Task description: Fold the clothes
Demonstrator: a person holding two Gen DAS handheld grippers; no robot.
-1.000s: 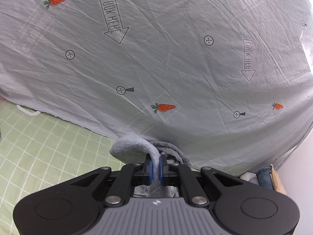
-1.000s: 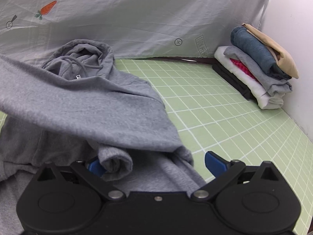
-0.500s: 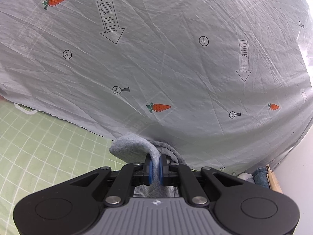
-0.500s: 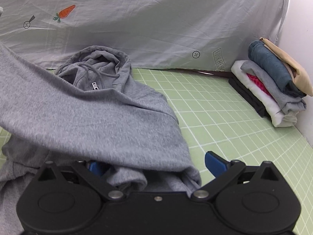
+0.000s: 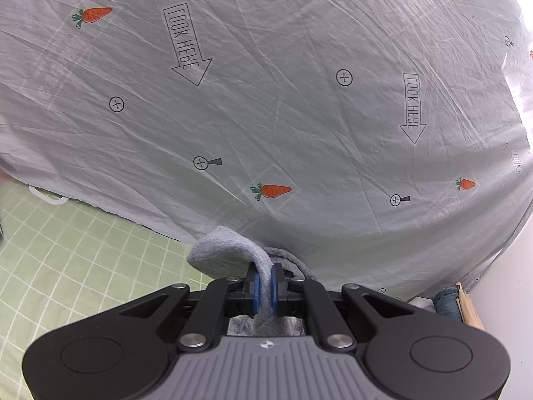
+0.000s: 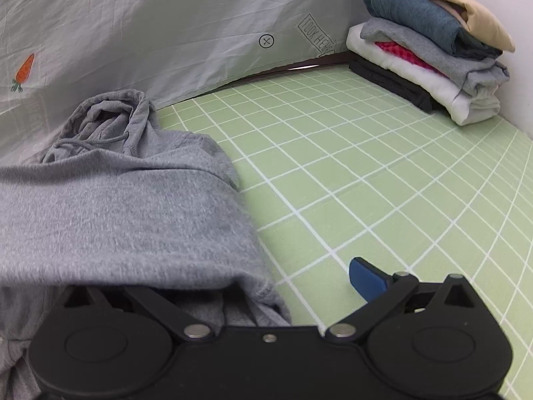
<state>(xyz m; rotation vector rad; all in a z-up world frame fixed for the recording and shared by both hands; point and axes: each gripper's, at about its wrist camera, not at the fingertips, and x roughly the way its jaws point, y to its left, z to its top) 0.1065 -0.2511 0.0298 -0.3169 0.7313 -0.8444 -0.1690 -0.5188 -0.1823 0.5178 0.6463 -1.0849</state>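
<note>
A grey hoodie [image 6: 126, 206] lies on the green grid mat [image 6: 383, 173], hood and drawstrings at the back left. A fold of it is stretched across the left of the right wrist view. My left gripper [image 5: 264, 283] is shut on a grey edge of the hoodie [image 5: 226, 253], held up off the mat. My right gripper [image 6: 253, 286] is open; its right blue pad [image 6: 364, 278] shows over the mat and its left finger is hidden under the grey cloth.
A grey printed sheet [image 5: 266, 100] with carrots and arrows hangs behind the mat. A stack of folded clothes [image 6: 429, 46] stands at the back right against a white wall. Green mat lies between the hoodie and the stack.
The right gripper has swung right and lower, so the hoodie now fills the left and covers its left finger. The left gripper still holds the cloth, barely moved.
</note>
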